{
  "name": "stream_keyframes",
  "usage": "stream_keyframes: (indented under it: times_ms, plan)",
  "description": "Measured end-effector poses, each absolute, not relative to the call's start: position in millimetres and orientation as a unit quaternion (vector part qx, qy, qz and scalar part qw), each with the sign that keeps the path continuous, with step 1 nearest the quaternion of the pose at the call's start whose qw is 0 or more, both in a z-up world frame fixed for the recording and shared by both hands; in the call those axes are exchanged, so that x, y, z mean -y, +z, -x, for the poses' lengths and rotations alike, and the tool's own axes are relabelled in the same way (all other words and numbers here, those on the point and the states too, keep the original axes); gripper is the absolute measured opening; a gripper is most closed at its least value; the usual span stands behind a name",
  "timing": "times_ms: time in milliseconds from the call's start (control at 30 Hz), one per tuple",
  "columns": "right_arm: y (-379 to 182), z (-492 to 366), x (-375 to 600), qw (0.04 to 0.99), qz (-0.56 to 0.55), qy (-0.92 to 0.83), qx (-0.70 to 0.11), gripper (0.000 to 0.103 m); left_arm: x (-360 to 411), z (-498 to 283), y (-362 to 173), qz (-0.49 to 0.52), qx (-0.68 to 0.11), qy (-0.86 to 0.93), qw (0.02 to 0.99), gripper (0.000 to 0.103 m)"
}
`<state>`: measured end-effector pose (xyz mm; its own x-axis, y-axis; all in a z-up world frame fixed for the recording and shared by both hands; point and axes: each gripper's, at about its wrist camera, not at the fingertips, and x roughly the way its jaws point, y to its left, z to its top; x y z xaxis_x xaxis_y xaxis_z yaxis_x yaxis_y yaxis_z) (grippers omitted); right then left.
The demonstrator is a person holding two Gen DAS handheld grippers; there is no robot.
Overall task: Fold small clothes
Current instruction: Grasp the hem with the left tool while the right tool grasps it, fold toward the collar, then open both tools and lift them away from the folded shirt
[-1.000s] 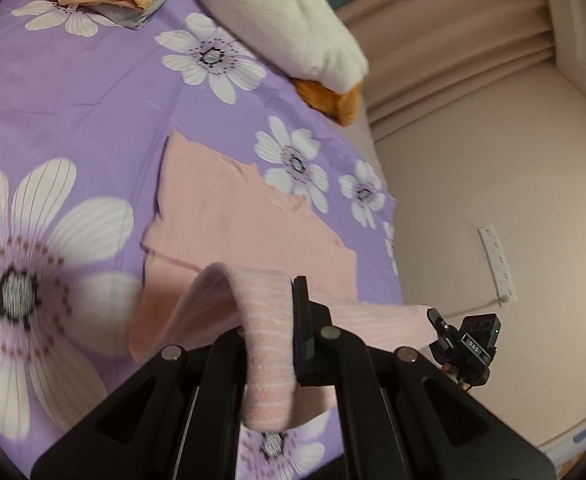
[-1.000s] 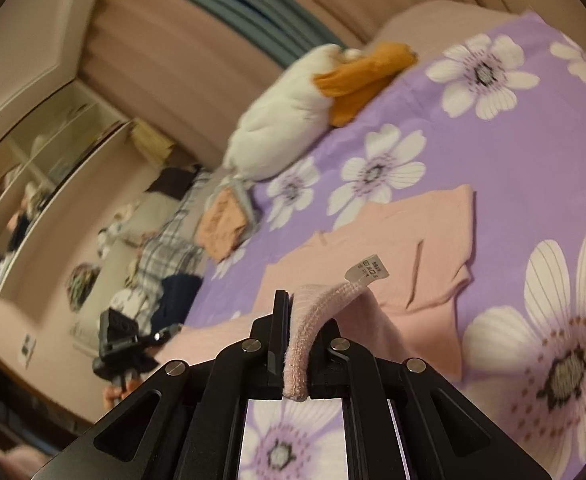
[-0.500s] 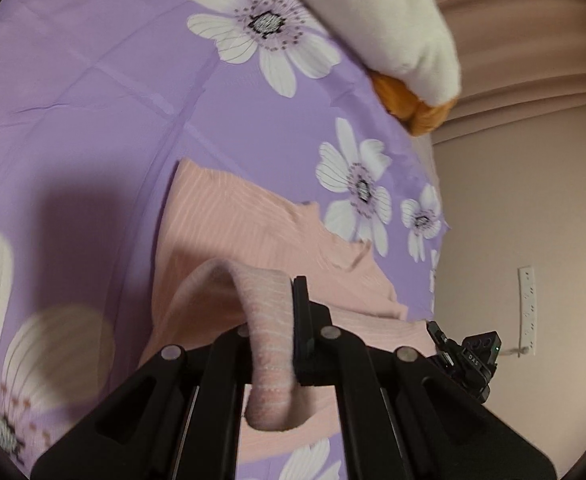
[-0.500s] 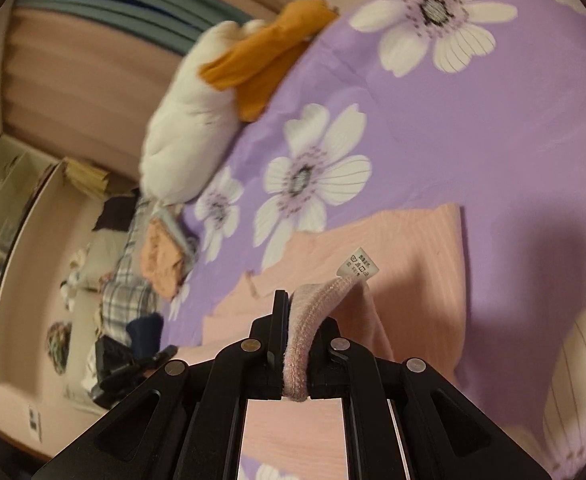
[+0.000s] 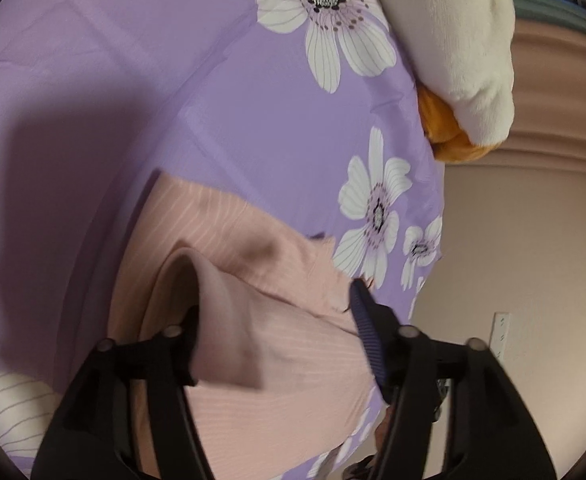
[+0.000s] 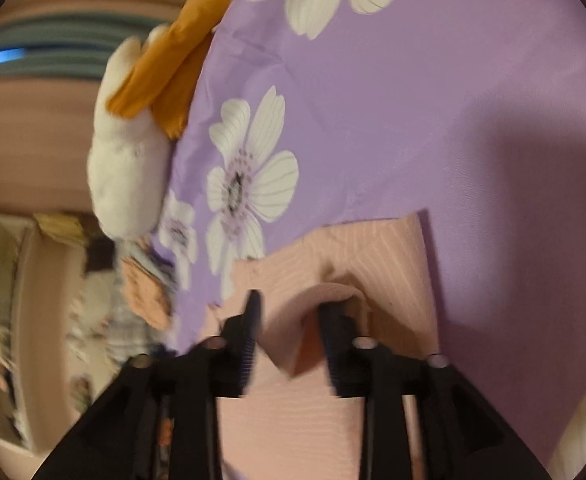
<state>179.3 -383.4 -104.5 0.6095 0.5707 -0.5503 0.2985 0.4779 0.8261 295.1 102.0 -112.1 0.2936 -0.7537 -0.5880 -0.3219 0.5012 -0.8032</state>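
Spreading apart just now, left gripper (image 5: 277,320) and right gripper (image 6: 293,320) jaws straddle unpinched pink garment (image 5: 293,360) fold; plush toy (image 5: 453,40) at one o'clock.

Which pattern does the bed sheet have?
Purple bed sheet printed with large white flowers; clearest in the left wrist view.

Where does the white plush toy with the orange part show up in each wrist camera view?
Left wrist view: the white plush toy with the orange part sits at the top right, at the edge of the purple flowered bedsheet.
Right wrist view: the toy is at the left, middle height.
Shared landmark: the pink ribbed garment lying low at centre.
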Motion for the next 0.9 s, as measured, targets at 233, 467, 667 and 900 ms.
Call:
stream_keyframes:
  times_ms: [233,467,667,900]
  plan:
    - [-109.7,-192.3,396.8,0.724,-0.554,0.075,-0.404,0.041,-115.0,-319.5,-106.6,0.495,-0.541,-0.127,0.668,0.068]
    - [-81.7,-185.4,395.7,0.789,-0.479,0.062,-0.38,0.041,-118.0,-305.4,-81.6,0.385,-0.534,-0.115,0.744,0.068]
    - [-47.5,-157.9,345.7,0.872,-0.253,0.055,-0.415,0.041,-73.4,-240.8,-56.8,0.175,-0.511,-0.151,0.828,0.066]
    - [-49.2,-103.6,299.8,0.896,-0.105,0.075,-0.426,0.032,-39.6,-152.4,-69.3,0.032,-0.483,-0.199,0.852,0.035]
